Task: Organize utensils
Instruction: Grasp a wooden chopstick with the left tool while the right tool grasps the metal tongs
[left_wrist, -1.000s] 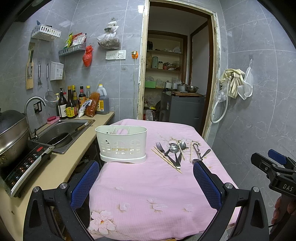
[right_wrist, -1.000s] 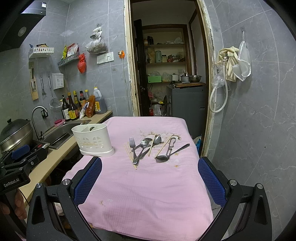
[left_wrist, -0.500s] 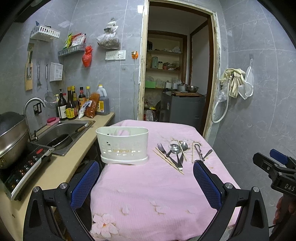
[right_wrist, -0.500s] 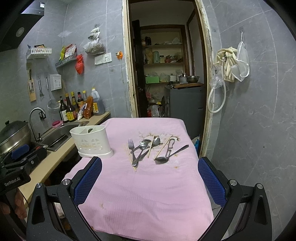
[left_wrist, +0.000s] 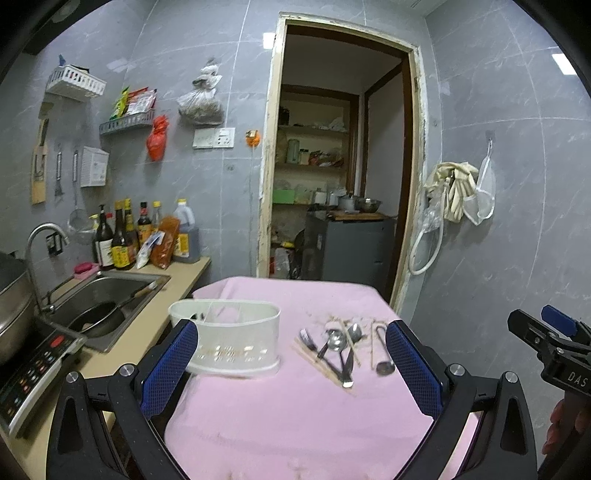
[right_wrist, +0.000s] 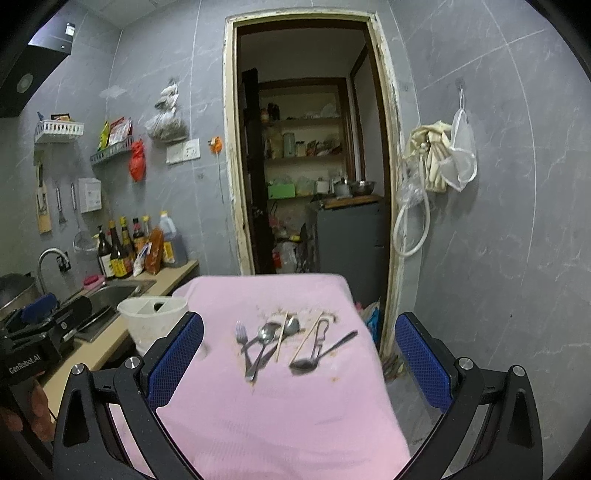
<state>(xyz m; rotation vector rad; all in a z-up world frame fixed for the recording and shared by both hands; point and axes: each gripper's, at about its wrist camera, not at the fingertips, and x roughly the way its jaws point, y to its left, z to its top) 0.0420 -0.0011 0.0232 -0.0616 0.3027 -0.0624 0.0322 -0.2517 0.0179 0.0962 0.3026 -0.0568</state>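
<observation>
A pile of utensils (left_wrist: 340, 347) lies on the pink tablecloth (left_wrist: 295, 413): a fork, spoons, wooden chopsticks and a small metal tool. It also shows in the right wrist view (right_wrist: 280, 341). A white divided utensil holder (left_wrist: 225, 339) stands to the left of the pile; it shows in the right wrist view (right_wrist: 153, 321) too. My left gripper (left_wrist: 291, 369) is open and empty, held back from the table. My right gripper (right_wrist: 299, 365) is open and empty, also held back and above the cloth.
A counter on the left holds a sink (left_wrist: 107, 295) with a pan, an induction hob (left_wrist: 29, 369) and bottles (left_wrist: 122, 240). An open doorway (left_wrist: 332, 184) lies behind the table. A grey tiled wall (left_wrist: 517, 221) with hanging gloves is on the right.
Both views have tilted upward and pulled slightly back; the table and utensils sit lower in the frames. Both grippers stay open and empty.
</observation>
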